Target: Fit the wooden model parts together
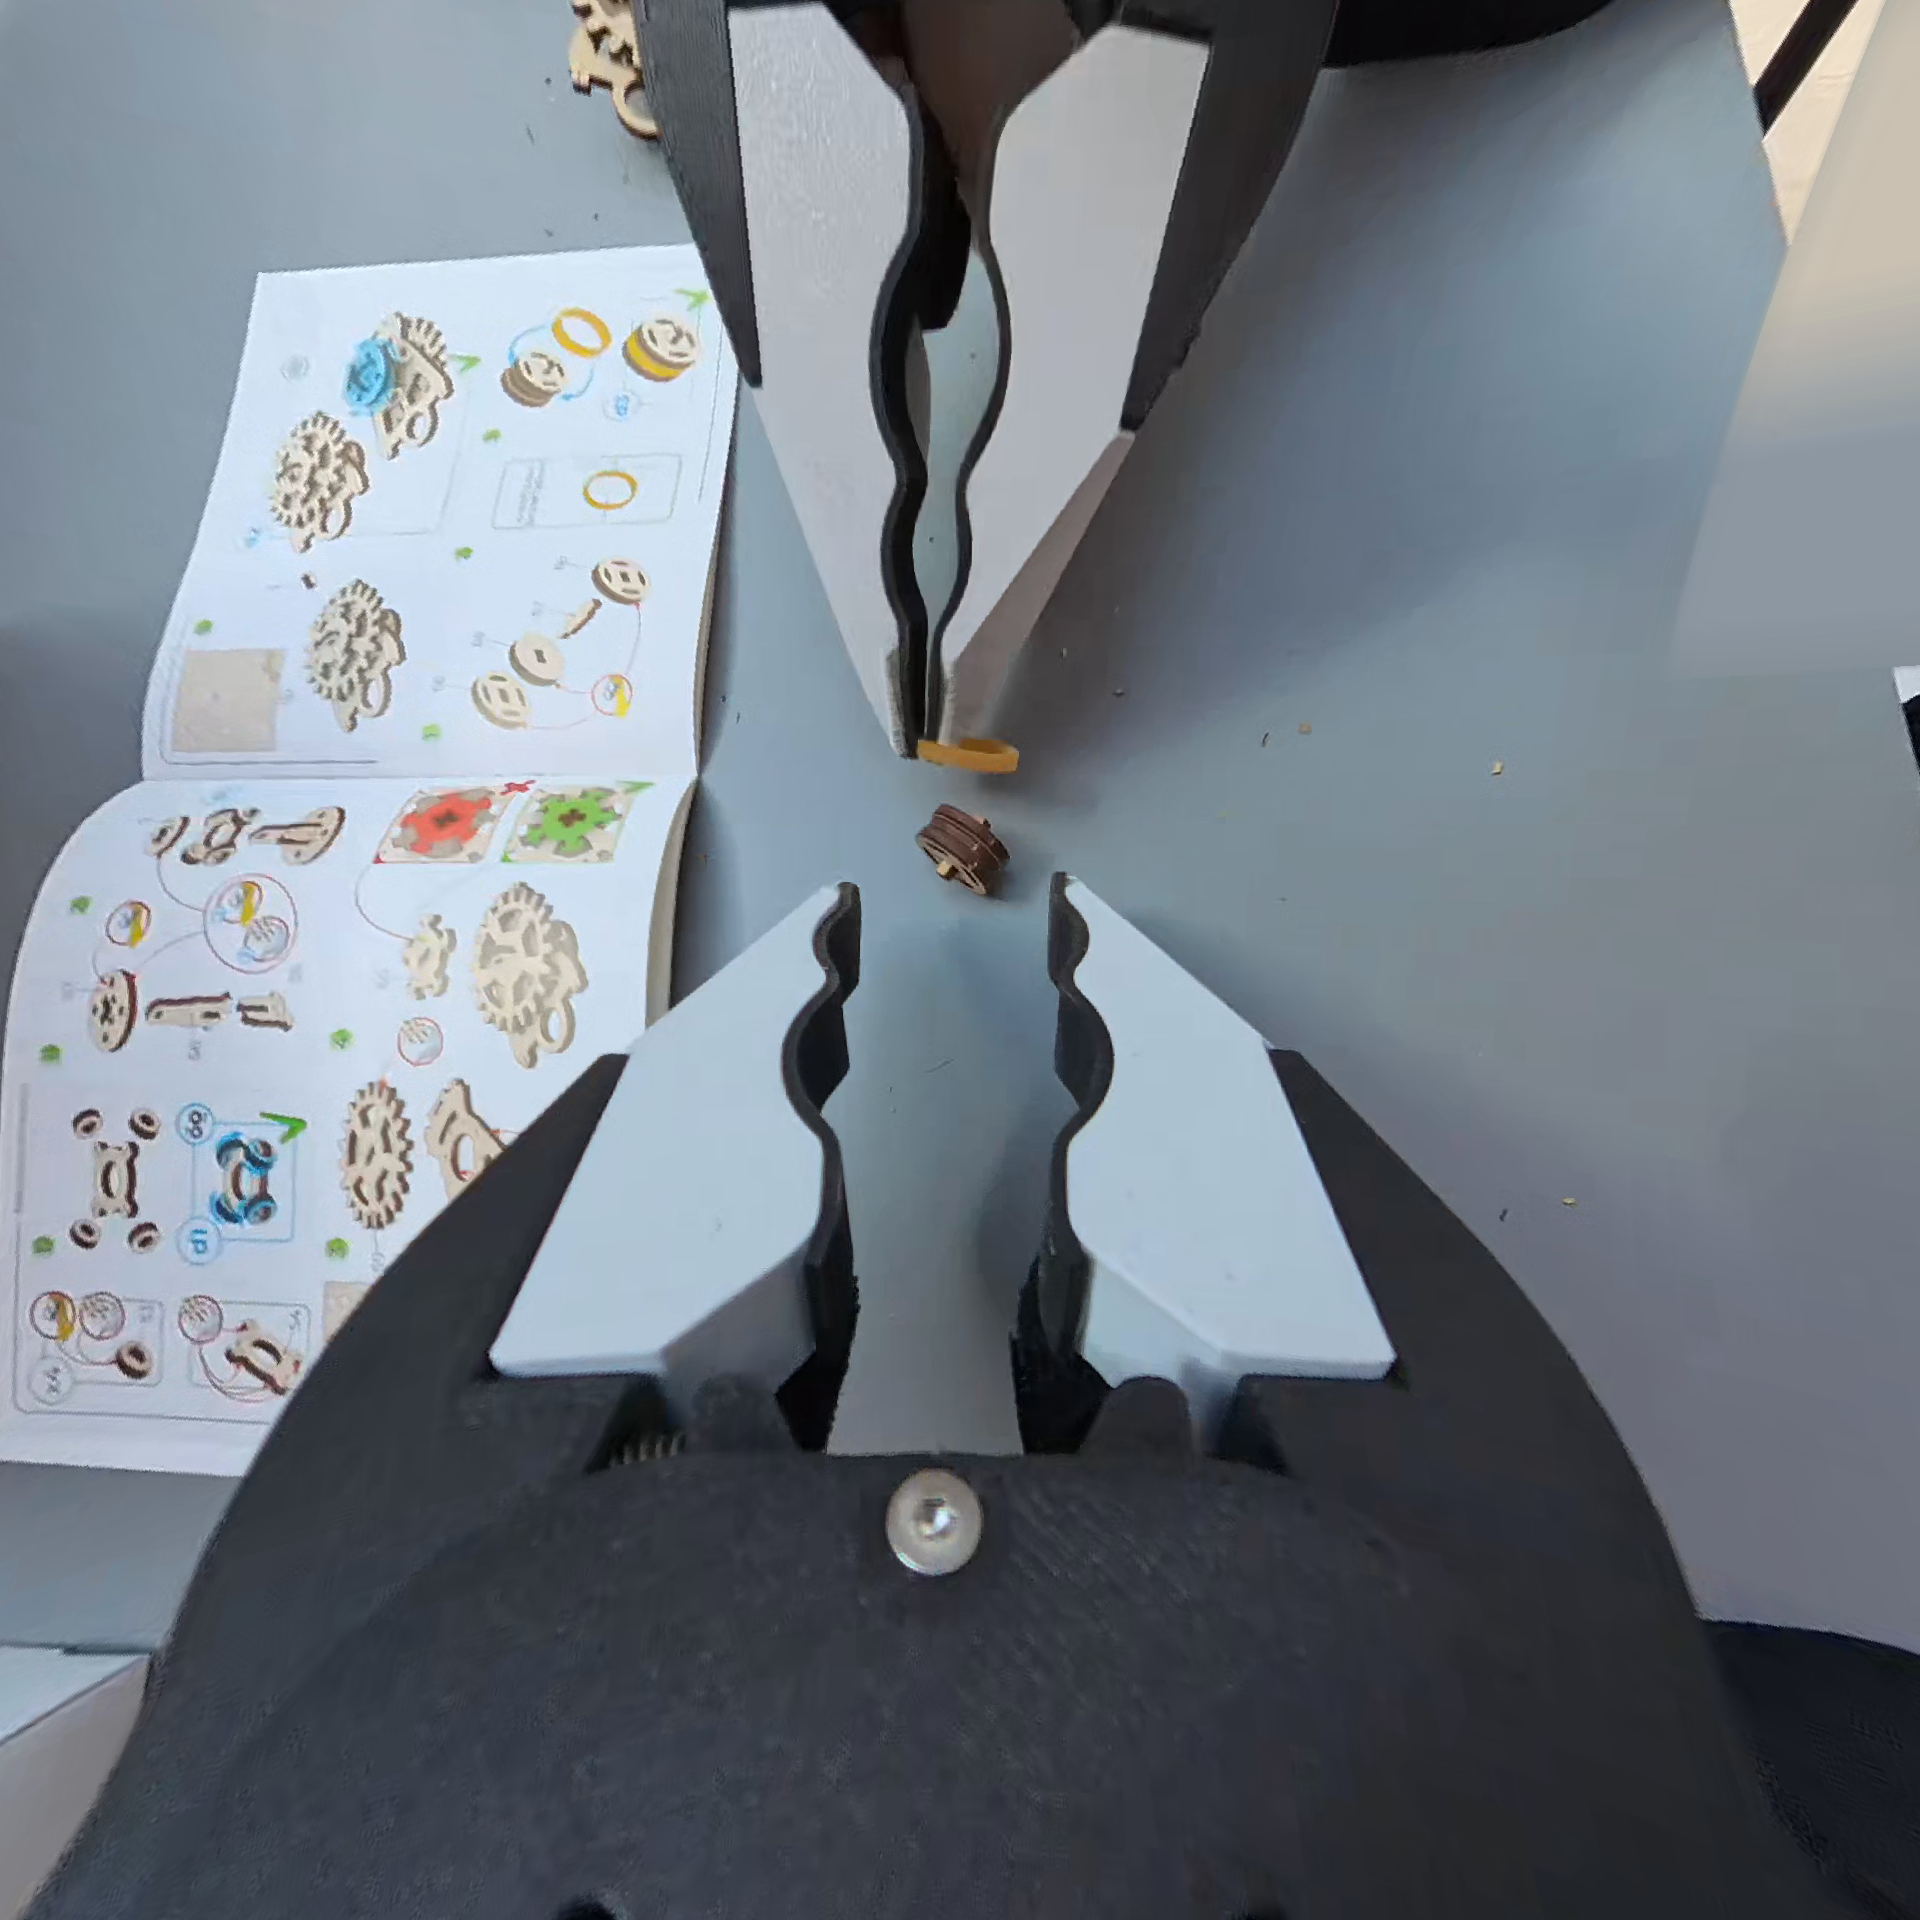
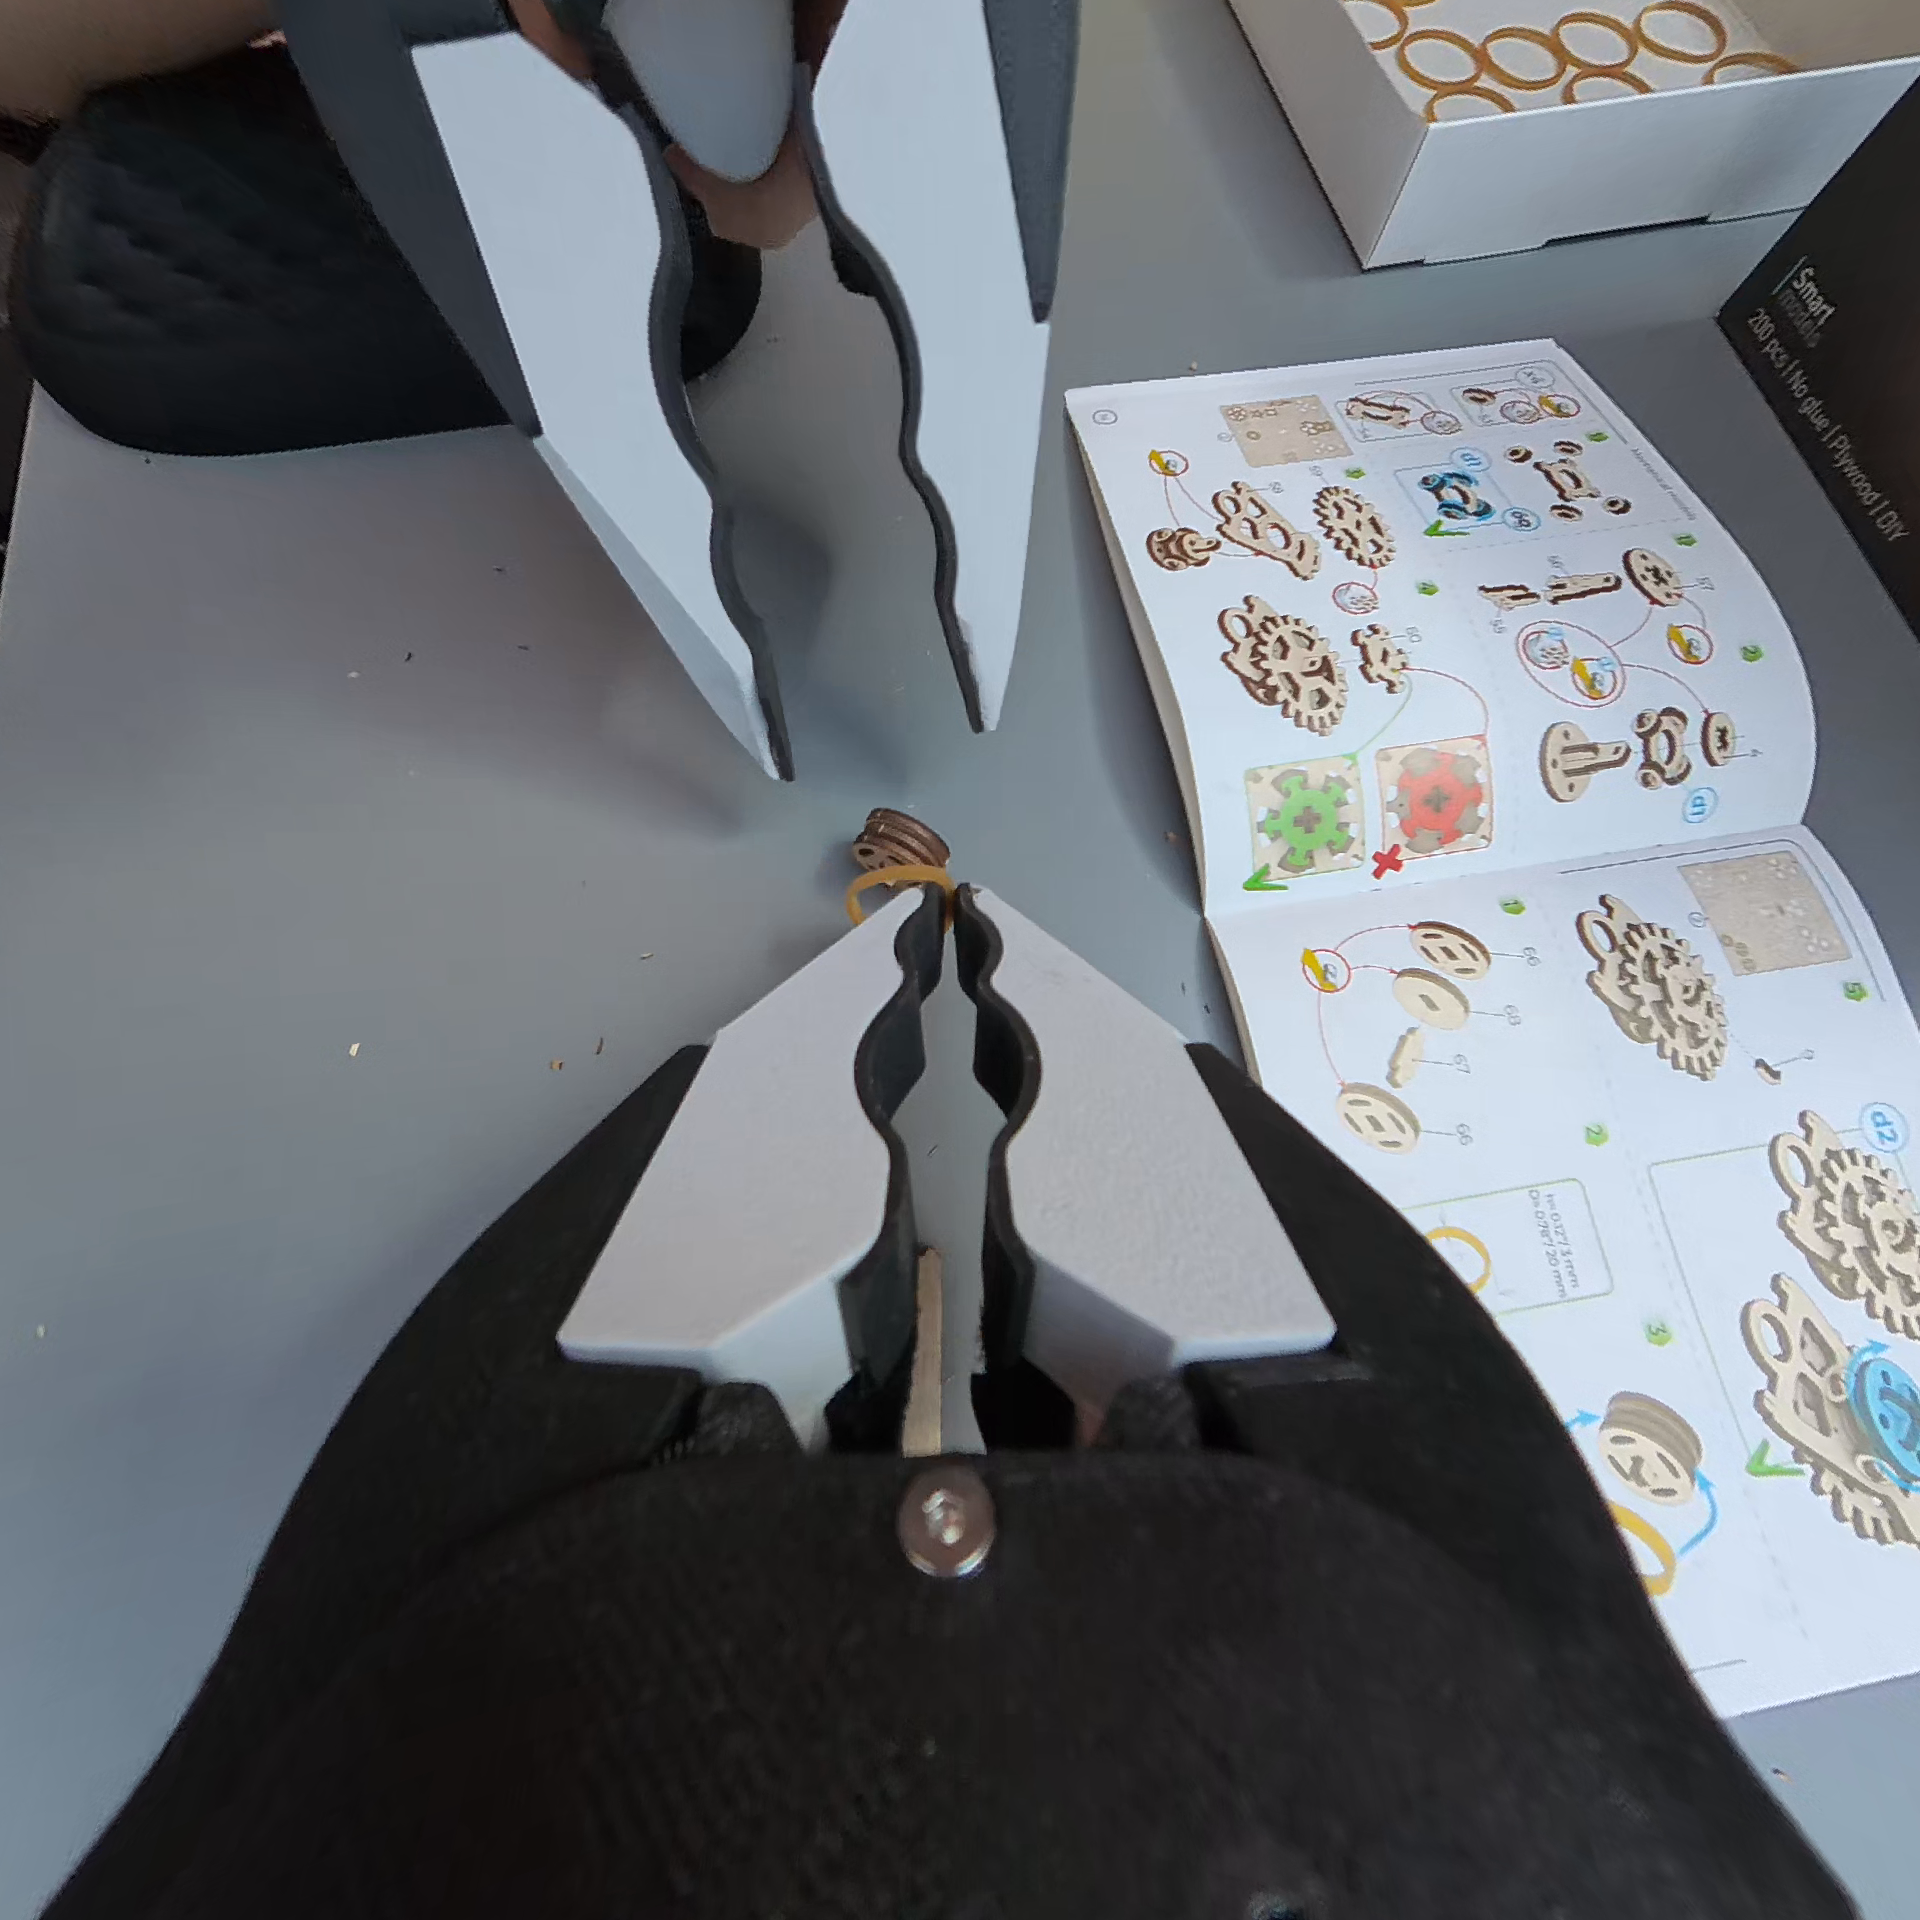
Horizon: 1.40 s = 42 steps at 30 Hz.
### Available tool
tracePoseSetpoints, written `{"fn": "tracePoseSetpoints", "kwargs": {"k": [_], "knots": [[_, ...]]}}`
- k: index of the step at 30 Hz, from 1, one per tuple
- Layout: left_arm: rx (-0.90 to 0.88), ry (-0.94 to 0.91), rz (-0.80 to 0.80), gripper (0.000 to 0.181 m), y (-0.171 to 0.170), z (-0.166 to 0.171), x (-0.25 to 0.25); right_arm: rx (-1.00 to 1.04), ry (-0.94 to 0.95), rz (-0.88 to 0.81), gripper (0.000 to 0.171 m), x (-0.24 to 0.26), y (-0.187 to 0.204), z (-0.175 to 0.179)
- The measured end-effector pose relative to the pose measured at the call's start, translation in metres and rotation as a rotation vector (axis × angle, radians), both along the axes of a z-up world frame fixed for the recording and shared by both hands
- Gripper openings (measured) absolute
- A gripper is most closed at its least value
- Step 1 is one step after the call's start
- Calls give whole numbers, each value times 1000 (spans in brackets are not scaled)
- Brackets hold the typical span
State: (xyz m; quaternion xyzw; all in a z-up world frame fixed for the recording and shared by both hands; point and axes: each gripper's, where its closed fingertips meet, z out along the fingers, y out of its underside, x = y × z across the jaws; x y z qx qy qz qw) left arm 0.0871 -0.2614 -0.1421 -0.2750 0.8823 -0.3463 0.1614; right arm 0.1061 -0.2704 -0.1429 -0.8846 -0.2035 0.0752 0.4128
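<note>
A small brown wooden wheel (image 1: 964, 850) lies on the grey table between the two grippers; it also shows in the right wrist view (image 2: 900, 837). My right gripper (image 2: 954, 902) is shut on a yellow rubber band (image 2: 883, 891), held just beside the wheel. In the left wrist view the right gripper (image 1: 925, 727) comes from above with the band (image 1: 971, 754) at its tips. My left gripper (image 1: 954, 896) is open and empty, its tips just short of the wheel. It shows opposite in the right wrist view (image 2: 878, 753).
An open instruction booklet (image 1: 416, 831) lies left of the left gripper; it also shows in the right wrist view (image 2: 1507, 935). A white box of rubber bands (image 2: 1558, 114) and a black box (image 2: 1839, 416) stand at the far right. Wooden pieces (image 1: 608, 62) lie at the far edge. Only a small space, under 4 cm, lies between the two pairs of fingers.
</note>
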Motion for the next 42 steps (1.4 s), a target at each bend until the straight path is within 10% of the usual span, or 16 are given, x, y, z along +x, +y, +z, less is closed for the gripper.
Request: {"fn": "tracePoseSetpoints", "kwargs": {"k": [9, 42], "knots": [[25, 32, -207, 22, -8, -2, 7, 10, 23, -24, 0, 5, 1, -1], [-347, 245, 506, 38, -1, -5, 14, 31, -188, -16, 0, -6, 11, -4]]}}
